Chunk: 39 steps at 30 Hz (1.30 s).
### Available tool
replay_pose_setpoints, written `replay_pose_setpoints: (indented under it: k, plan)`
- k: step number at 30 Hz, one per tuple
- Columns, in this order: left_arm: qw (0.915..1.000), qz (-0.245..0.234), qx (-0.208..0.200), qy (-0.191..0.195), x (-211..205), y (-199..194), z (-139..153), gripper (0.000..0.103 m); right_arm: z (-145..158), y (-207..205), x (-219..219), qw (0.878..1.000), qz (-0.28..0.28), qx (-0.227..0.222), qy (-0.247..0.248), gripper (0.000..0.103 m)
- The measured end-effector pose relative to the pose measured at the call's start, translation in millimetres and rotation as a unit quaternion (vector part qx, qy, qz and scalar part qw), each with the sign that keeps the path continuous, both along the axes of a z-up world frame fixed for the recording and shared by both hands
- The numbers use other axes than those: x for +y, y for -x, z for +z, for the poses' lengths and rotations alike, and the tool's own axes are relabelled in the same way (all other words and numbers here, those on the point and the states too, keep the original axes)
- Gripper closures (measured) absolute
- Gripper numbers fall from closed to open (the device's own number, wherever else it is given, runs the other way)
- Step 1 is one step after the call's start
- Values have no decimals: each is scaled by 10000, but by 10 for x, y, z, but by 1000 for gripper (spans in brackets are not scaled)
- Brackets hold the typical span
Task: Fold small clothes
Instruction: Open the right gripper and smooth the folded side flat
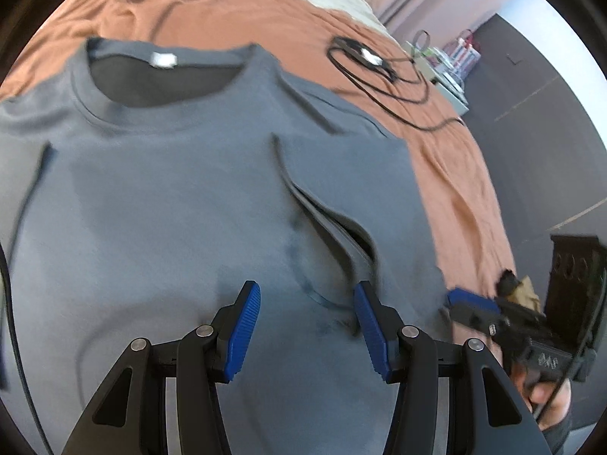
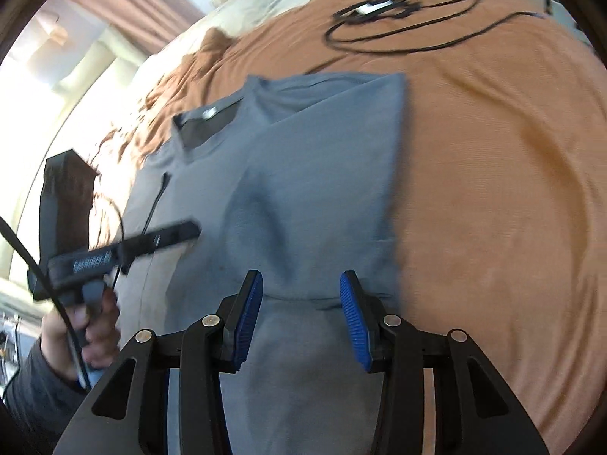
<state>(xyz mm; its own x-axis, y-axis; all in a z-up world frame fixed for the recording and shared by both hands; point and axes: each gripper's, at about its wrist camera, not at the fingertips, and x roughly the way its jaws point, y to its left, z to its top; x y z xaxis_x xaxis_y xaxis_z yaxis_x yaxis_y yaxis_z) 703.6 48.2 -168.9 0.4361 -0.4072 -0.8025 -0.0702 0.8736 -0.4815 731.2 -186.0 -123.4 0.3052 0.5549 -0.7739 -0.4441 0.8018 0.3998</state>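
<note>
A grey T-shirt (image 1: 182, 197) is lying flat on the bed's orange cover (image 2: 493, 159), its collar (image 1: 163, 87) pointing toward the pillow end, its long axis running down to the bed's near edge. One sleeve is lying folded over the body. Both the left claw (image 1: 307, 326) and the right claw (image 2: 301, 314) are hovering above it with pads apart, gripping nothing.

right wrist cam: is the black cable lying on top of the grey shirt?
No, the black cable lies on the orange bedspread, beyond the grey shirt and clear of it.
</note>
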Motion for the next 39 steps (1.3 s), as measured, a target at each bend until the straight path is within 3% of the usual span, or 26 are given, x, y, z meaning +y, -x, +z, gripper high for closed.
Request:
replay_pose_setpoints:
  k: [2, 4, 11, 14, 15, 16, 19, 22, 27, 29, 32, 35, 37, 39]
  plan:
    - [9998, -136, -33, 112, -115, 20, 5, 43, 7, 33, -115, 9997, -240, -3, -40, 63]
    - [9997, -207, -60, 82, -234, 25, 10, 26, -1, 42, -169, 9991, -411, -11, -41, 63]
    - [9998, -164, 102, 0, -456, -53, -160, 25, -50, 213, -234, 9987, -408, 3, 308, 63]
    - [9998, -181, 48, 25, -519, -79, -175, 55, -63, 234, -136, 9963, -388, -128, 757, 63]
    - [9997, -198, 69, 111, -529, -84, -184, 76, -88, 233, -113, 9952, -436, -156, 860, 63]
    - [9994, -202, 61, 259, -539, -71, -173, 90, -88, 227, -111, 9946, -495, -218, 889, 63]
    - [9988, -370, -86, 304, -615, -14, -68, 99, -79, 268, -80, 9915, -661, -409, 1039, 75]
    - [9991, -317, -102, 272, -548, 46, 30, 100, -98, 304, -79, 9906, -793, -454, 1018, 80]
    - [9994, -45, 309, 138, -331, 45, -91, 100, -148, 356, -32, 9892, -871, -460, 1087, 80]
    - [9963, -328, 781, 127, -394, 16, -272, 100, -148, 339, -24, 9889, -850, -426, 1138, 81]
    - [9963, -511, 677, -100, -449, 14, -218, 98, -109, 314, -54, 9908, -760, -266, 1090, 80]
    - [9977, -393, 500, -216, -368, -16, -77, 76, 4, 340, -136, 9944, -679, -152, 798, 79]
    - [9992, -184, 264, -254, -234, -51, 36, 55, 102, 359, -193, 9957, -654, -230, 611, 79]
    - [9996, 7, 101, -279, -101, -91, 113, 49, 178, 341, -220, 9967, -624, -273, 445, 73]
